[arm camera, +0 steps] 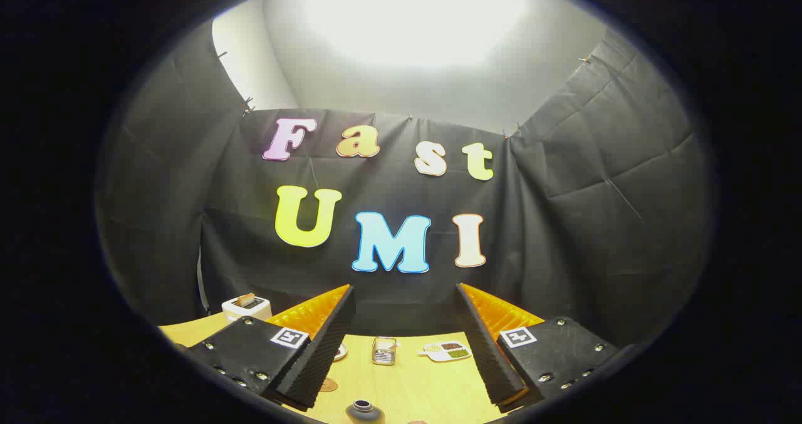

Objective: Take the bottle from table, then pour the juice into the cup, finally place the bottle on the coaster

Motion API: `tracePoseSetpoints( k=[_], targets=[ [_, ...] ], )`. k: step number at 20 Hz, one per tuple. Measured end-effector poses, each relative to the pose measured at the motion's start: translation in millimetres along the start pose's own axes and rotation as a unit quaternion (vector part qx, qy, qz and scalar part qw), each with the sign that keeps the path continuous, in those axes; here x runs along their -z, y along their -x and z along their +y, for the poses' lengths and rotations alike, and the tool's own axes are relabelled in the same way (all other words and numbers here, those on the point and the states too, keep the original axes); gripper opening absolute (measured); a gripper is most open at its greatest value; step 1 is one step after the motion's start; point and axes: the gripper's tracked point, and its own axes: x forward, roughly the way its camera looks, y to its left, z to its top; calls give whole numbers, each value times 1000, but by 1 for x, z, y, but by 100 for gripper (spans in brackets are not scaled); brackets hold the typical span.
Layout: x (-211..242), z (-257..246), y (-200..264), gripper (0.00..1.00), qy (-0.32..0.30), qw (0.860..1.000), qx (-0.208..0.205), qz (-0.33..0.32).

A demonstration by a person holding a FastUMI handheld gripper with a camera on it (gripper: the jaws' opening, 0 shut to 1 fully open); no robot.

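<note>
gripper view | gripper (406, 342) is standing spread wide, holding nothing, likely to fit around the bottle | dark round-topped bottle (364, 410) is sitting on yellow wooden table (420, 386), low between the fingers | small clear glass cup (384, 351) is waiting beyond | round brown coaster (328, 384) is lying beside the left finger

Booth interior. Walls: black cloth (564, 211), creased, hung in panels on three sides and pinned along the top edge with small clips. Above the cloth: plain white wall (401, 92), washed by a strong overhead light (413, 17) that blooms to pure white. Furniture: one table (432, 386) with a pale yellow wood-grain top, set against the back cloth.
</note>
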Motion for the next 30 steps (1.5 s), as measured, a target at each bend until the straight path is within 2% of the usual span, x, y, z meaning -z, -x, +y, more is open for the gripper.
tracePoseSetpoints(
  k=[19,25,30],
  targets=[
    [4,6,0,96,-11,1000,-28,-2],
    [21,20,-1,96,-20,998,-62,0],
    [63,34,3,96,-26,994,-106,19]
  ],
)
